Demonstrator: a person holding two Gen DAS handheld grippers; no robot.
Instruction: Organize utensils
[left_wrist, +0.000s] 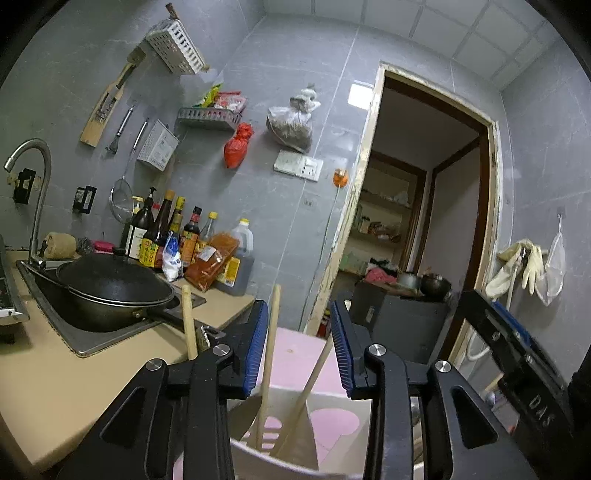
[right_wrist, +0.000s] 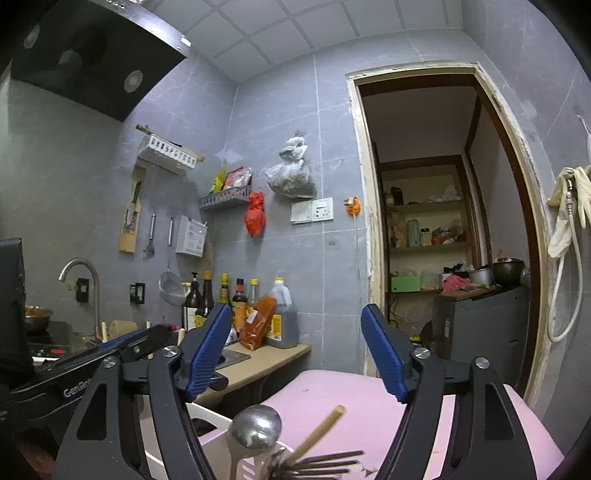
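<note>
Two wooden handles stand between the left gripper's blue pads, its jaws parted and pressing on neither; a third wooden stick rises beside the left finger. All drop into the white slotted utensil holder on the pink surface. They look light, stiff and smooth, best pinched mid-shaft. The right gripper stands wide and empty above one steel ladle, one wooden handle end and a bundle of dark chopsticks, too bunched to count.
</note>
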